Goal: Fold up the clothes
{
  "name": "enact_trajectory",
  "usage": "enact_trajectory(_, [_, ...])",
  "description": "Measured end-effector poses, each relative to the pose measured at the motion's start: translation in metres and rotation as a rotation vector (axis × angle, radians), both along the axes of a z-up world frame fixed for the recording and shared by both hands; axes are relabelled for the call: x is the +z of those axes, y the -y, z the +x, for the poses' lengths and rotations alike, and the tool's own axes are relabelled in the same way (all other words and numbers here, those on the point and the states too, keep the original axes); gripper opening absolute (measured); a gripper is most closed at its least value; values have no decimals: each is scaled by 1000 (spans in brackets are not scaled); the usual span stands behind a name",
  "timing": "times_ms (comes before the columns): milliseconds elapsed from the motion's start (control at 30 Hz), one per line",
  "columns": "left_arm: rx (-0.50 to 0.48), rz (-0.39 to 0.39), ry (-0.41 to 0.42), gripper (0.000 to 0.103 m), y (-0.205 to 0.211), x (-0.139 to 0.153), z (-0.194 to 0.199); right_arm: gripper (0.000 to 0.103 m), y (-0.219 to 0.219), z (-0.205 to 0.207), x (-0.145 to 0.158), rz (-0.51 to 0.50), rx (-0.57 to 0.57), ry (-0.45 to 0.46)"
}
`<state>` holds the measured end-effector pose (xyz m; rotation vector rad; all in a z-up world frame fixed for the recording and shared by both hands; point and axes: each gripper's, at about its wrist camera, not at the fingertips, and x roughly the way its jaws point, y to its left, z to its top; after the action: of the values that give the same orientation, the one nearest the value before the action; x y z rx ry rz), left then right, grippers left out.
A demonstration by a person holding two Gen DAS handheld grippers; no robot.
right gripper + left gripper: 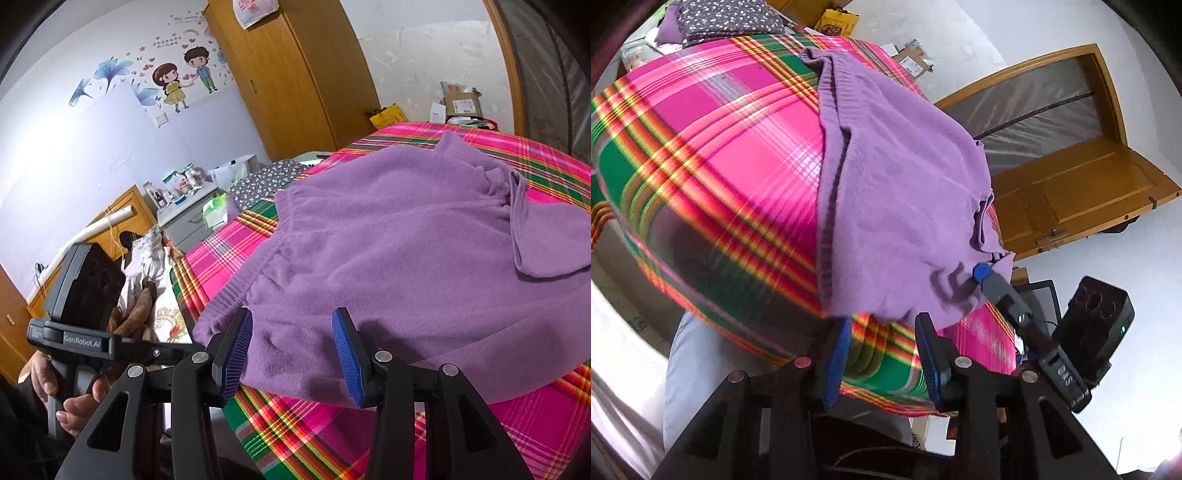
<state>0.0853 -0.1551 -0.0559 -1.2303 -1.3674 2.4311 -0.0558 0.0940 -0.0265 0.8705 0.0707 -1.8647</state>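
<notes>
While spread, right gripper (291,354) straddles purple sweater (388,240) hem, left gripper (882,354) spread, just short.

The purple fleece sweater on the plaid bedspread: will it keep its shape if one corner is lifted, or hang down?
The purple fleece sweater would probably sag: its folded sleeve already lies limp. It looks light. Its fuzzy surface likely clings to the plaid bedspread rather than sliding.

Pale walls (66,155) carry cartoon stickers (184,79). A tall wooden wardrobe (295,74) stands in the corner, a grey bedside cabinet (188,218) nearby. A wooden door (1082,192) stands open. Cardboard boxes (461,103) sit beyond the bed. Lighting is bright, diffuse.
</notes>
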Motion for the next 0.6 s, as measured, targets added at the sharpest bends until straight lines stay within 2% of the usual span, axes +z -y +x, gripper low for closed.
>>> enact_trajectory(400, [96,48,-11,35,19,-4,-10,47,0,-4,1,10,-34,-4])
enact_trajectory(467, [115,46,-10,15,23,-7,-13,47,2,-6,1,15,-33,-3])
enact_trajectory(500, [121,38,-7,12,25,-9,-14,47,3,-6,1,18,-33,-3])
enact_trajectory(600, [126,-29,-8,9,29,-4,-12,47,5,-7,2,27,-33,-14])
